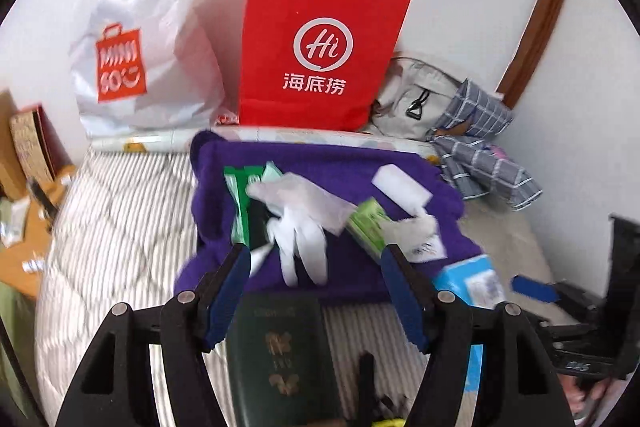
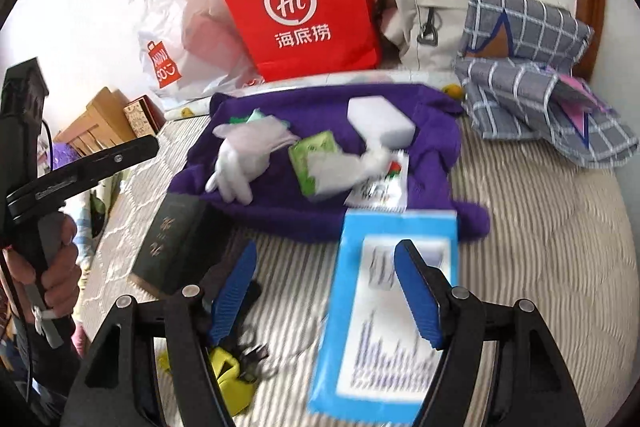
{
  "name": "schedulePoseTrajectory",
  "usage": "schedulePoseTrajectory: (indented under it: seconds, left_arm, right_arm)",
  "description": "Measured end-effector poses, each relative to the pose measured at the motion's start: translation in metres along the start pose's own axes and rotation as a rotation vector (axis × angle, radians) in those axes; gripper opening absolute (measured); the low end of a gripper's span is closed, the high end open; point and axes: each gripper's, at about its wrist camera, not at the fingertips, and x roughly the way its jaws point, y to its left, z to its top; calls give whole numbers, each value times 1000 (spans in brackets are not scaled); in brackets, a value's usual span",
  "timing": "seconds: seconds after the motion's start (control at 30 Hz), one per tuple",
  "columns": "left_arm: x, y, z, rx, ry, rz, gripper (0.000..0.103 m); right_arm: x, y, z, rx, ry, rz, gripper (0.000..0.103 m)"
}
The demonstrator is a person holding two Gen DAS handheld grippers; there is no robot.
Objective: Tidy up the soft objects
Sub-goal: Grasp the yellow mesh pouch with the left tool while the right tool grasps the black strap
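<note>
Left wrist view: a purple cloth (image 1: 320, 167) lies spread on the striped bed (image 1: 120, 227), strewn with a white glove (image 1: 300, 243), a white sponge (image 1: 402, 185) and a green packet (image 1: 368, 223). Nearer lies a dark booklet (image 1: 280, 343); a blue packet (image 2: 384, 307) sits to its right. Both the left gripper (image 1: 316, 267) and right gripper (image 2: 326, 267) hang wide apart, holding nothing. Far behind stands a red bag (image 1: 320, 43), with checked cloth (image 2: 532, 75) at far right.

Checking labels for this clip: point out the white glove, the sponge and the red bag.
white glove (image 2: 234, 177), right wrist view, on its palm.
sponge (image 2: 380, 125), right wrist view, on its top face.
red bag (image 1: 320, 43), left wrist view, on its front logo.
</note>
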Motion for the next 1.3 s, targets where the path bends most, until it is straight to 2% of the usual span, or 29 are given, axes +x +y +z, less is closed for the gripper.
schedulePoseTrajectory:
  seconds: [0.2, 0.43, 0.6, 0.7, 0.8, 1.13, 1.3]
  left_arm:
    - [-18, 13, -32, -37, 35, 51, 66]
    - [-39, 29, -75, -49, 57, 85, 66]
    - [-50, 41, -96, -60, 57, 109, 66]
    - [-51, 47, -107, -56, 62, 124, 66]
    - [-50, 54, -115, -62, 72, 127, 66]
    - [-45, 79, -128, -84, 93, 124, 66]
    - [-42, 86, -136, -95, 99, 132, 66]
  right_arm:
    - [-11, 19, -32, -13, 28, 3, 71]
    - [-19, 47, -69, -17, 21, 62, 70]
    - [-7, 73, -86, -49, 41, 78, 40]
    - [10, 88, -93, -56, 88, 94, 31]
    - [25, 99, -98, -46, 110, 119, 31]
    - [68, 104, -98, 36, 173, 100, 31]
    - [79, 110, -96, 39, 185, 52, 34]
